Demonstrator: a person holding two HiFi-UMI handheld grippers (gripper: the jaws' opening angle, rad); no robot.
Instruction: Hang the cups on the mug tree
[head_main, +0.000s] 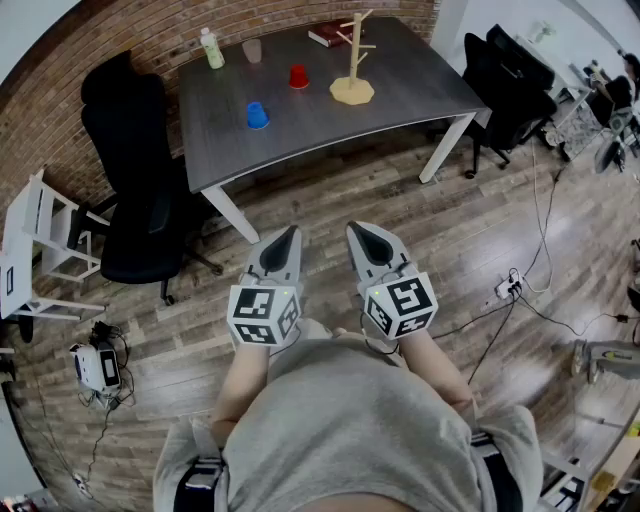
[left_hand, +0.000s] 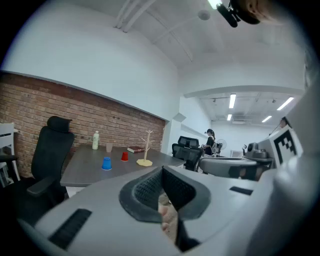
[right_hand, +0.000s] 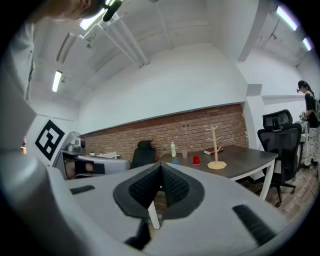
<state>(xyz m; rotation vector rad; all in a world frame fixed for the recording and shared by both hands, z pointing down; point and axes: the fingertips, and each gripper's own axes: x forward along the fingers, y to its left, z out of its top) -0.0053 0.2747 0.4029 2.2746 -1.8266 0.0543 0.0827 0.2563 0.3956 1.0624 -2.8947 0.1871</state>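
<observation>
Left tool, right tool pressed together, empty, well apart from desk. Risk: reaching unopened, toppling blue cup or red cup.

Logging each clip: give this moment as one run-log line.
left tongs: shut, empty | right tongs: shut, empty | blue cup, red cup: on table | mug tree: bare
</observation>
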